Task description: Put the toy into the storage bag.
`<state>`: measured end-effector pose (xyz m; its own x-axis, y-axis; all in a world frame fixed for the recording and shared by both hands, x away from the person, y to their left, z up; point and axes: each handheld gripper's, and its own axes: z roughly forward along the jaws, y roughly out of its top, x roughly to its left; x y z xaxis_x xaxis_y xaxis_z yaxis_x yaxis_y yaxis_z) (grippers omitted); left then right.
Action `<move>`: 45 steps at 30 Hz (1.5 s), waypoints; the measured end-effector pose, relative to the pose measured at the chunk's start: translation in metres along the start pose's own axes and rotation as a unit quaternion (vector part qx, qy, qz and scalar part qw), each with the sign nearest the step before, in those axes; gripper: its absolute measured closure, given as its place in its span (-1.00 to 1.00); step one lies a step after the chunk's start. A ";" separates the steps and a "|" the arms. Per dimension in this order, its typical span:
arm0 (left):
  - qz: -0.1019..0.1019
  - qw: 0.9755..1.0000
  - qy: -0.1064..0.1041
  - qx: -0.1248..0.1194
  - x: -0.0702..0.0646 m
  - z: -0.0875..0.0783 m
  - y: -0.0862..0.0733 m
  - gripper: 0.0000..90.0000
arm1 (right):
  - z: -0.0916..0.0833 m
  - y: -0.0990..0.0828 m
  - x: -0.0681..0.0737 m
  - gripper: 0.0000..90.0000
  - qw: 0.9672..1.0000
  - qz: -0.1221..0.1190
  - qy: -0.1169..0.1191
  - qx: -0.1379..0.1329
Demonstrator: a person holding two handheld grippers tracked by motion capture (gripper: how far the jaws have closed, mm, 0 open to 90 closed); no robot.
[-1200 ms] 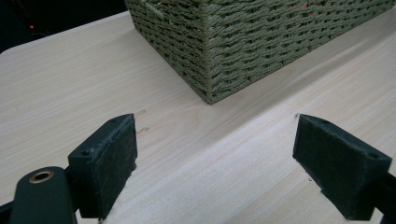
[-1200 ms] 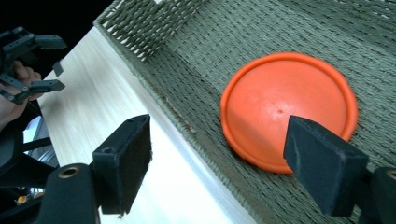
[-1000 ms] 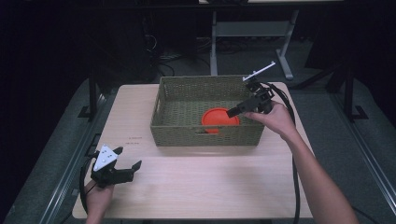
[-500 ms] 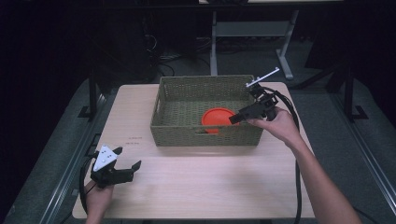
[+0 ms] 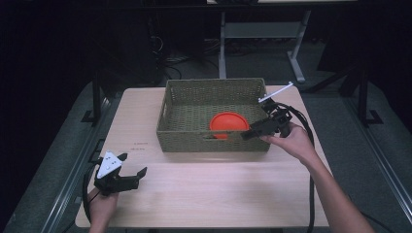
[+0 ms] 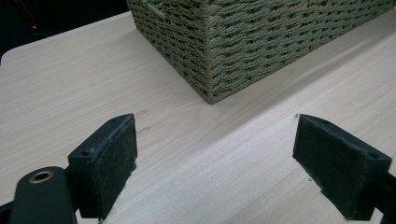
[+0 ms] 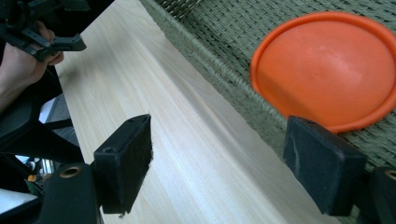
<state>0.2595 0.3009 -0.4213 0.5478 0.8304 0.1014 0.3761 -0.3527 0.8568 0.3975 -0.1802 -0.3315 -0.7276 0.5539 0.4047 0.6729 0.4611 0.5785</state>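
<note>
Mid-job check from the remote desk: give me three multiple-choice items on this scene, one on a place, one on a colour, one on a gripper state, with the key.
1. Where does the disc lie?
A. On the bare table beside the left hand
B. Inside the woven basket
C. Between the left gripper's pads

2. What colour is the disc?
A. Orange
B. Blue
C. White

3. How do the jaws of the right gripper stand?
A. Shut on the disc
B. Shut on the basket's rim
C. Open, with nothing between the pads

Key: 1 B, the high view shows the disc on the basket's floor near its front wall. 2 A, it reads orange in both the high view and the right gripper view. 3 C, the right gripper view shows the pads wide apart over the basket's near wall, the disc lying beyond them.
</note>
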 end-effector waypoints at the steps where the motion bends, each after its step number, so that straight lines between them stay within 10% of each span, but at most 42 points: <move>1: -0.001 1.000 0.000 0.000 0.000 0.000 0.000 -0.71 | 0.000 -0.002 0.000 -0.48 1.000 -0.003 0.000 0.000; 45: 0.000 1.000 0.002 0.000 -0.002 0.000 0.000 -0.71 | 0.007 -0.078 -0.009 -0.48 1.000 0.011 0.008 -0.002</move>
<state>0.2586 0.2997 -0.4214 0.5454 0.8319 0.1027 0.3760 -0.3524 0.8570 0.3525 -0.2157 -0.3852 -0.7145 0.5531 0.4284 0.6883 0.4458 0.5723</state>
